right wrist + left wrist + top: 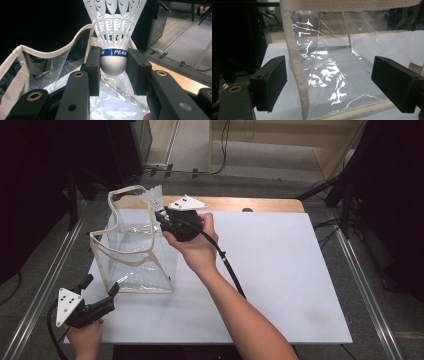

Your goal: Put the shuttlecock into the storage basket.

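At about eight o'clock on the white table (280, 285) we hold the left gripper (102, 292) with its jaws spread wide and nothing between them, aimed at the near bottom corner of the clear bag (135, 255). The bag stands upright with its mouth open; its thin plastic walls look soft and crinkly, and only the cream webbing trim (295, 72) seems firm enough to pinch. We see nothing inside it. Toward eleven o'clock, our right gripper (113, 66) is clamped on the shuttlecock (113, 37) over the bag's mouth, pads on the rounded cork below the blue band. We judge it feather-light, its lattice skirt easily crushed, so the cork is the right hold.
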Demonstrator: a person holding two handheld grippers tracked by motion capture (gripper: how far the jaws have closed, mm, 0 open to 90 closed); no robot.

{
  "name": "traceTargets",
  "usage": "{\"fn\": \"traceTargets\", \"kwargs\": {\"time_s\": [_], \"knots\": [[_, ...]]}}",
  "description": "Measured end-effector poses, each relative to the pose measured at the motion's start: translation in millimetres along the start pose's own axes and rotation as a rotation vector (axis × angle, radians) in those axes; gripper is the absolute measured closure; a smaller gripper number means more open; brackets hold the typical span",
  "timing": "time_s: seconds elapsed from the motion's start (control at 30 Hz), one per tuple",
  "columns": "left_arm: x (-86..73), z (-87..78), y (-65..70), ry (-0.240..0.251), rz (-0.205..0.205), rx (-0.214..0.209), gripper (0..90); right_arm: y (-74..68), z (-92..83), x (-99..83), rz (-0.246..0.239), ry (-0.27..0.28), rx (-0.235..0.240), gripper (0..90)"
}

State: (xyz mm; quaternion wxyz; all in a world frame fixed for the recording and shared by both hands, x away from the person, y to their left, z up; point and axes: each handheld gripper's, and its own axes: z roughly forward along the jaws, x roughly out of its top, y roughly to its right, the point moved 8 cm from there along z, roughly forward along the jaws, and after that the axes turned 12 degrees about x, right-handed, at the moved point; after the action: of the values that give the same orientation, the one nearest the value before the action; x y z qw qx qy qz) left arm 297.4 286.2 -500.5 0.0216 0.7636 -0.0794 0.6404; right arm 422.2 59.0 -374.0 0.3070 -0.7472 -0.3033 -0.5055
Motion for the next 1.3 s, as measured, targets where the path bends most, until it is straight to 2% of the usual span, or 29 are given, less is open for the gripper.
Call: {"fn": "traceTargets", "kwargs": {"time_s": [0.97,1.3], "knots": [[0.0,0.0,0.2,-0.001,0.001,0.000,13.7,-24.0,3.1,5.5,-0.017,0.007,0.051,62.9],[0.1,0.0,0.1,0.001,0.001,0.000,13.7,-30.7,6.1,3.7,-0.023,-0.006,0.073,62.9]]}}
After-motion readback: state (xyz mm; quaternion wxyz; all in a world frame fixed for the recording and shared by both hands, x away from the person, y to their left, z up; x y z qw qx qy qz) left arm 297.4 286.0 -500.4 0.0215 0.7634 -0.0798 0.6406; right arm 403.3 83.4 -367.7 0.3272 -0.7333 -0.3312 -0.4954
